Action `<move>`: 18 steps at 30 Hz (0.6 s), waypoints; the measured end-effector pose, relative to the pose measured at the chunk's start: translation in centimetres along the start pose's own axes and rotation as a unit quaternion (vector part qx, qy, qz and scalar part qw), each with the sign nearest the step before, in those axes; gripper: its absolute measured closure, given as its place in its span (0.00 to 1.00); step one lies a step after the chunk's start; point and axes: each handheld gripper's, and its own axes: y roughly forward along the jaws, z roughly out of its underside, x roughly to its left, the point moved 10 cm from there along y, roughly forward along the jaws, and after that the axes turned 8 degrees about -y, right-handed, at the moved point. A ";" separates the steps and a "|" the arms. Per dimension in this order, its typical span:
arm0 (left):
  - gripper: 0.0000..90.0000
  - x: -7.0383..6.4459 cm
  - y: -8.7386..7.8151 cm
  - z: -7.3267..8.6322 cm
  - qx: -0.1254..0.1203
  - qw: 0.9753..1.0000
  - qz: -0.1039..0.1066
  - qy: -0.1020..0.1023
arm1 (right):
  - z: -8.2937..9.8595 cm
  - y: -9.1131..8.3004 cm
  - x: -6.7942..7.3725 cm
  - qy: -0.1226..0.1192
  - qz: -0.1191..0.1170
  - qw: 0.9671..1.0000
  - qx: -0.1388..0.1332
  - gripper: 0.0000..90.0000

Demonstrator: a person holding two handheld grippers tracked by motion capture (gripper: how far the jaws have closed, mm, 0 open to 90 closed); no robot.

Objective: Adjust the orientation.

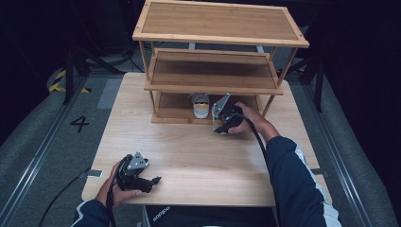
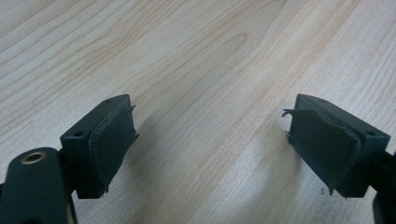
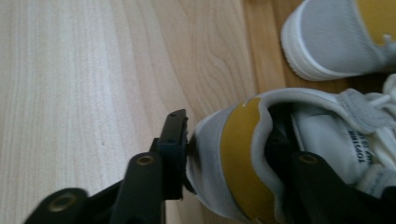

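Note:
A white and grey shoe with a yellow heel patch (image 3: 243, 154) is clamped at its heel by my right gripper (image 3: 229, 140), one jaw outside the heel and the other inside the shoe. In the high view this right gripper (image 1: 220, 126) is at the front edge of the bottom shelf of a wooden three-tier rack (image 1: 213, 88). A matching second shoe (image 1: 200, 105) stands on that bottom shelf, just left of the gripper, and appears in the right gripper view as the second shoe (image 3: 336, 42). My left gripper (image 1: 153, 181) rests open near the table's front edge, with bare wood between its jaws (image 2: 210, 140).
The rack stands at the far end of the light wooden table (image 1: 189, 151); its middle and top shelves are bare. A grey floor with metal rails runs along both sides of the table, with a painted number 4 (image 1: 79, 124) on the left.

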 end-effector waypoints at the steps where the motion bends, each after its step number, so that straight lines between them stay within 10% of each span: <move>1: 0.16 0.0 0.0 0.0 0.000 1.000 0.000 0.000 | 0.1 -0.1 -0.2 -0.006 0.003 1.000 0.000 0.65; 18: 0.16 0.1 0.0 0.0 0.000 1.000 0.000 0.003 | 0.9 -3.8 -0.3 0.075 0.098 0.989 -0.079 0.48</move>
